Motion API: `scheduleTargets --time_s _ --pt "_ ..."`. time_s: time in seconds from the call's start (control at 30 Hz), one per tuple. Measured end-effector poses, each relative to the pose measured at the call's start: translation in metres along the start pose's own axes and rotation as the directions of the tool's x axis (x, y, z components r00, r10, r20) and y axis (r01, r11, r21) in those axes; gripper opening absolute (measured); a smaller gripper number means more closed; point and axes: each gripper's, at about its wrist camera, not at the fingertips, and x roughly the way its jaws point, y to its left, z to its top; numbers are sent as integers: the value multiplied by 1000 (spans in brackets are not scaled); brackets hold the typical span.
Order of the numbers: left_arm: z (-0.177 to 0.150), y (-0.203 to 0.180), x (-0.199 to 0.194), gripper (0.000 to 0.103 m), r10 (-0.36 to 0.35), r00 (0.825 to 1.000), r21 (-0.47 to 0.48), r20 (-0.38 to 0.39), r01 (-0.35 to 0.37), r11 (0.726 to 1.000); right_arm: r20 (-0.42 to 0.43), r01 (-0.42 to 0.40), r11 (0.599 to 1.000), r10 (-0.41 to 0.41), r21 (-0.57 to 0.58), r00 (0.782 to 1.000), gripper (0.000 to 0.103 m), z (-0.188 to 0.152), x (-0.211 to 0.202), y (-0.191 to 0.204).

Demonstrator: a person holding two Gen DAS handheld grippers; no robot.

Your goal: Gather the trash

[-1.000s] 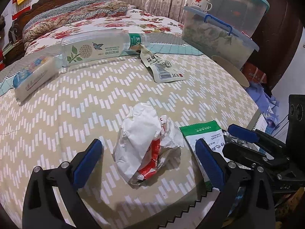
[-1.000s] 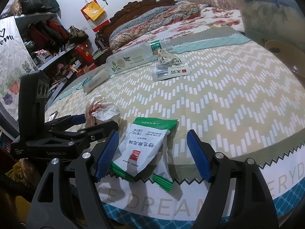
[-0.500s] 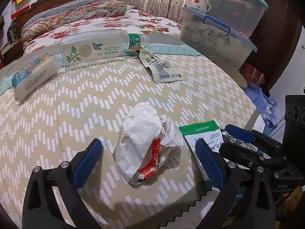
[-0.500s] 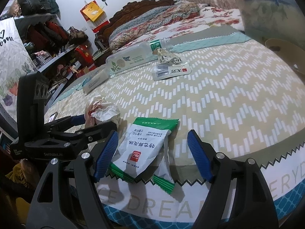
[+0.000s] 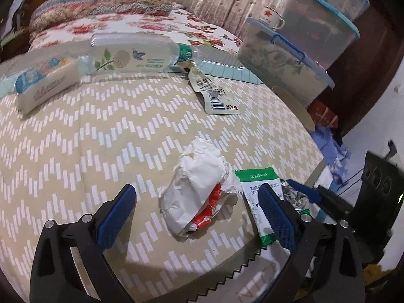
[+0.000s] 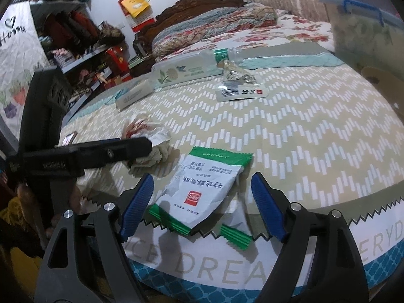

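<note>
Bed cover (image 5: 83,136): matt woven cloth, chevron print, quilted look. Crumpled wrapper (image 5: 197,186) near the bed's front edge: thin creased paper, white with red print, matt. Green-white sachet (image 6: 204,189) at the front edge: glossy plastic film, foil lining showing silver in the left wrist view. Bottle (image 5: 131,55) toward the far edge: clear smooth plastic with a glossy label. Torn label (image 5: 217,98) beside it: shiny film. Tissue pack (image 5: 43,85): soft plastic wrap. Headboard (image 6: 202,2): dark carved wood. Left gripper (image 5: 197,217) and right gripper (image 6: 202,202): matt black plastic, blue ribbed rubbery pads, bright metal pins.
</note>
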Motion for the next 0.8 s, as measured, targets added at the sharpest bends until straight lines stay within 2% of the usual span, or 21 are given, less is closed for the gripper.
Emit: scheduleTargets --time_s 0.1,0.23,0.27,0.3,0.33,0.37,0.4,0.47,0.53,0.8 --pt "0 2 -2 79 16 1000 -15 -1 -16 1000 -16 28 998 -29 -50 999 82 -4 4 7" --pt "1 -5 3 51 12 1000 13 -18 -12 1000 -11 71 992 -73 -109 997 81 -7 6 13" --pt "2 -8 5 46 13 1000 26 -23 -13 1000 -8 97 987 -99 -131 995 75 -8 6 15" --pt "2 -11 5 44 24 1000 39 -20 -24 999 -3 121 980 -123 -155 992 50 -9 7 17" --pt "2 -15 5 40 30 999 55 -14 -29 998 2 151 971 -153 -187 988 30 -10 7 20" --pt "4 -18 5 38 25 1000 68 -13 -24 997 4 156 968 -159 -196 987 28 -10 6 19" --pt "6 -21 5 36 22 1000 73 -14 -21 997 7 148 971 -150 -185 989 21 -10 4 17" --pt "10 -27 8 34 11 1000 82 -22 -9 997 22 134 979 -132 -152 991 16 -8 0 8" --pt "16 -34 12 33 -3 999 88 -33 6 996 53 153 979 -147 -132 988 13 -4 -6 -1" --pt "52 -78 44 33 -77 994 128 -75 86 988 133 156 984 -166 81 977 12 16 -33 -73"
